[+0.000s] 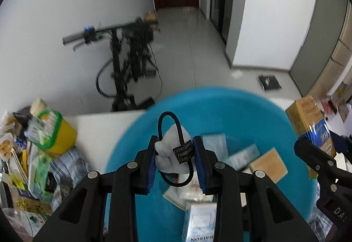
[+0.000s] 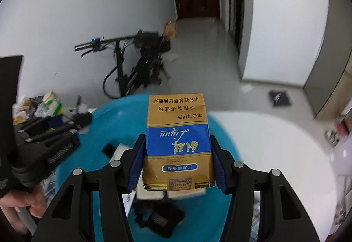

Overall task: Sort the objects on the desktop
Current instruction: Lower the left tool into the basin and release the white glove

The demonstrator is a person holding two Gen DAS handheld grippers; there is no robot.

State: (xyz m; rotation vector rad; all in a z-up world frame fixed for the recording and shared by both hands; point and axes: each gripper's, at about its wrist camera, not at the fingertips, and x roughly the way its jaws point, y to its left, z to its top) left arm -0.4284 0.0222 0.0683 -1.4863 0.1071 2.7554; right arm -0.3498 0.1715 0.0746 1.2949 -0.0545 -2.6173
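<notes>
My left gripper (image 1: 175, 154) is shut on a small white cloth item with a black elastic loop and a black tag (image 1: 169, 154), held above a big blue basin (image 1: 132, 143). The basin holds several small packets and boxes (image 1: 268, 164). My right gripper (image 2: 178, 165) is shut on a gold and blue cigarette pack (image 2: 177, 140), held above the same basin (image 2: 114, 123). The pack also shows at the right of the left wrist view (image 1: 310, 123). The left gripper shows at the left of the right wrist view (image 2: 52, 132).
A pile of snack packets and a yellow tub with a green rim (image 1: 55, 134) lies on the white table (image 1: 99, 129) left of the basin. Black items (image 2: 158, 217) lie in the basin. A black scooter (image 1: 123, 61) stands on the floor beyond the table.
</notes>
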